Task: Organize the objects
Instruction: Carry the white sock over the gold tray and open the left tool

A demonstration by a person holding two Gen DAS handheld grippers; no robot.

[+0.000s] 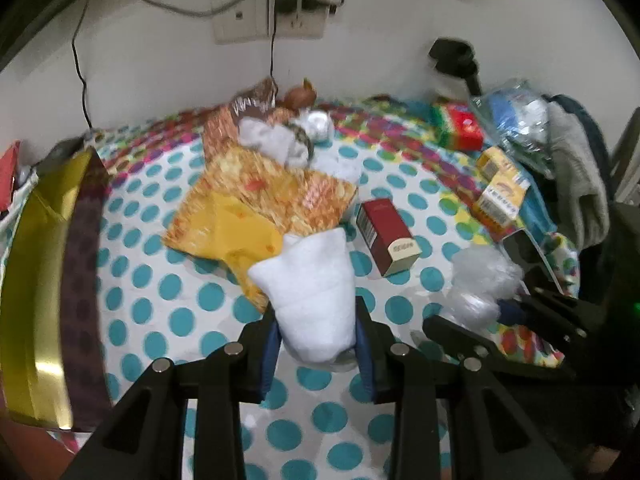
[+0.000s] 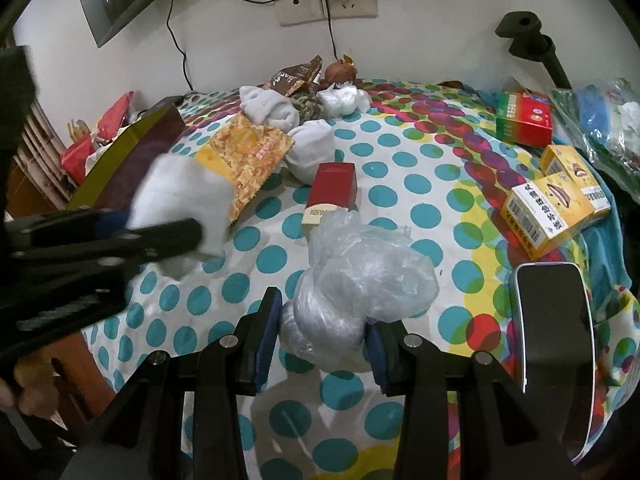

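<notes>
Gripping a rolled white sock (image 1: 312,292), the left gripper (image 1: 318,344) had its blue pads pressed on both sides of the bundle, jaws narrowed around it, above the polka-dot cloth (image 1: 192,296). At 11 o'clock from that sock lay an orange snack packet (image 1: 256,200), and at 1 o'clock a dark red carton (image 1: 386,236) rested flat on the dots.

Over in the right wrist view, the right gripper (image 2: 324,332) clamped a crumpled clear plastic bag (image 2: 360,280), jaws closed on its lower bulge. The same red carton sat just beyond it at 12 o'clock. At 3 o'clock a phone (image 2: 552,320) lay face up with a dark screen. Up at 2 o'clock, 2 yellow boxes (image 2: 548,208) sat touching each other, with a red and green box (image 2: 524,118) farther back.

At 10 o'clock stood a gold-lined box (image 2: 120,160) with maroon walls; its inside was hidden from both cameras, so its contents could not be told. Red packets (image 2: 116,114) showed just behind it. At 12 o'clock, far back, more white socks (image 2: 272,108) and a brown wrapper (image 2: 296,74) were heaped near the wall.
</notes>
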